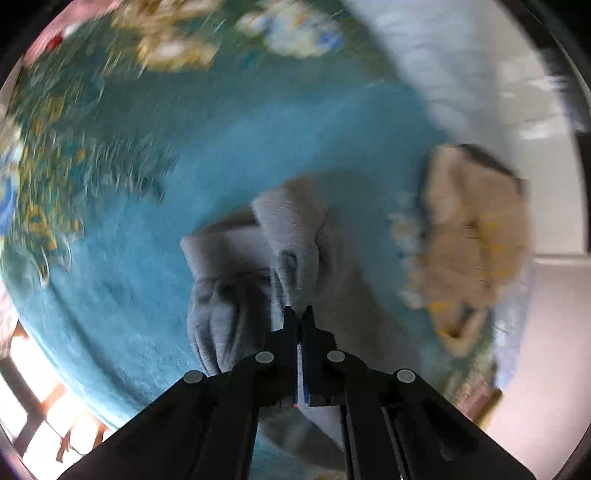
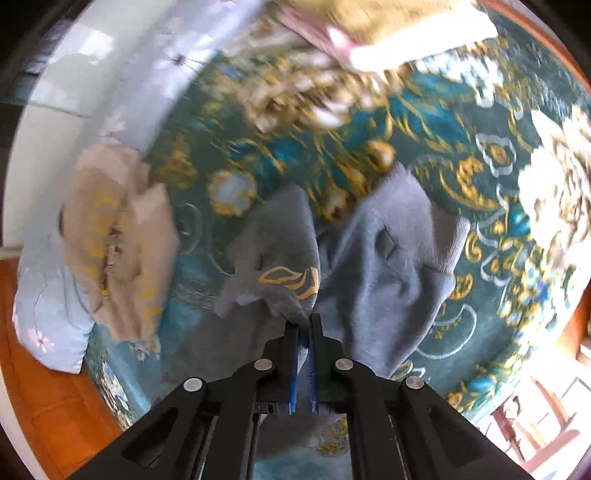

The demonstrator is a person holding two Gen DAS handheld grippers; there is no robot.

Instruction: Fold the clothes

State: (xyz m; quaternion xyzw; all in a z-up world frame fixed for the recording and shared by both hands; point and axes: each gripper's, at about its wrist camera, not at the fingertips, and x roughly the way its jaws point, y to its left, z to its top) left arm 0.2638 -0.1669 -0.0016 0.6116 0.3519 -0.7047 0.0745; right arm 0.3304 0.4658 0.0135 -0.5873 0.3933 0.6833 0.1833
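A grey sweatshirt [image 1: 291, 236] hangs crumpled over the teal surface in the left wrist view, its cuffed sleeve end spread to the left. My left gripper [image 1: 298, 314] is shut on a fold of it at the fingertips. In the right wrist view the same grey sweatshirt [image 2: 384, 266] shows a gold emblem and a ribbed hem. My right gripper [image 2: 303, 320] is shut on its fabric, which runs down between the blue pads. Both views are blurred.
A teal blanket with gold and white flowers [image 2: 461, 155] lies under everything. A crumpled beige garment [image 2: 118, 236] [image 1: 476, 240] sits to one side on a pale blue floral cloth [image 2: 48, 317]. Pink and yellow folded items [image 2: 369, 29] lie at the far edge. An orange wooden floor [image 2: 48, 406] borders it.
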